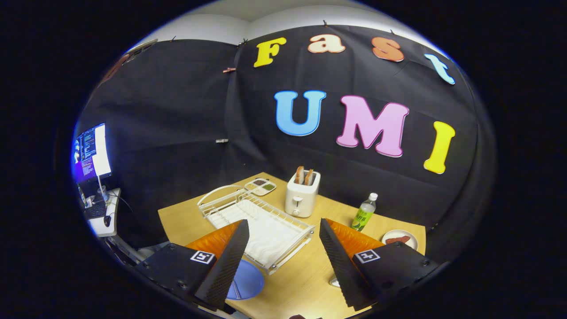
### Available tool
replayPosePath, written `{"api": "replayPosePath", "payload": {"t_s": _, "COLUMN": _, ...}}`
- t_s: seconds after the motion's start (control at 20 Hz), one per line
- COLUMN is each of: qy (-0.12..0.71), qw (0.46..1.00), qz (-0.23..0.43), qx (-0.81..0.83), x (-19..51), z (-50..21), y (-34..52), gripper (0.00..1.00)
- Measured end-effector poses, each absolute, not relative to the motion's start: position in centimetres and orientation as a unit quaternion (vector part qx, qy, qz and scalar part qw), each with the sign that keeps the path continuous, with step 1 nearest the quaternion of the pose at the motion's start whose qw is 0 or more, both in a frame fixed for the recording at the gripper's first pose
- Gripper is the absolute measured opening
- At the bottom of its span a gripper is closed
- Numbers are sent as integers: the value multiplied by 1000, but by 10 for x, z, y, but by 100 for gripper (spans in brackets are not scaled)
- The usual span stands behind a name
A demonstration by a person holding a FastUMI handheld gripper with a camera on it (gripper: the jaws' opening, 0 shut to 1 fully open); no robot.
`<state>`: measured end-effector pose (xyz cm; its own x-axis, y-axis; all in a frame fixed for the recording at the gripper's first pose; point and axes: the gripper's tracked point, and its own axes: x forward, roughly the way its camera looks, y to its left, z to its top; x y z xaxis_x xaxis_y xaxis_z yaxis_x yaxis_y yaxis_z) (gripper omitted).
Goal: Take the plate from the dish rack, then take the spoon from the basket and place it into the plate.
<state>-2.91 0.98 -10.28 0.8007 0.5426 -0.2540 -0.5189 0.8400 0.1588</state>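
On the bench's near edge, the blue plate (246,283) lies flat, partly behind one finger of your gripper (283,261), whose jaws are wide open and hold nothing. The dish rack (261,226) looks empty. I cannot make out the spoon or basket, so you risk groping blindly. I count one toaster (302,195), one bottle (364,212), one saucer (400,239).

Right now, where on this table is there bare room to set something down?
Bare wood lies between the open gripper's fingers, bordered by the dish rack and blue plate. Another strip runs between toaster and bottle. The far corner by the divided tray is crowded.
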Motion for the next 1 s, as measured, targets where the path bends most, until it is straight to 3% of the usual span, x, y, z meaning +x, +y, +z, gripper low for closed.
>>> {"api": "replayPosePath", "payload": {"t_s": 0.2, "qy": 91, "qw": 974, "qz": 203, "qx": 39, "x": -11, "z": -62, "y": -47, "gripper": 98}}
{"api": "replayPosePath", "payload": {"t_s": 0.5, "qy": 72, "qw": 990, "qz": 111, "qx": 54, "x": -11, "z": -45, "y": -117, "gripper": 98}}
{"api": "replayPosePath", "payload": {"t_s": 1.0, "qy": 84, "qw": 994, "qz": 56, "qx": 52, "x": -19, "z": -57, "y": -163, "gripper": 98}}
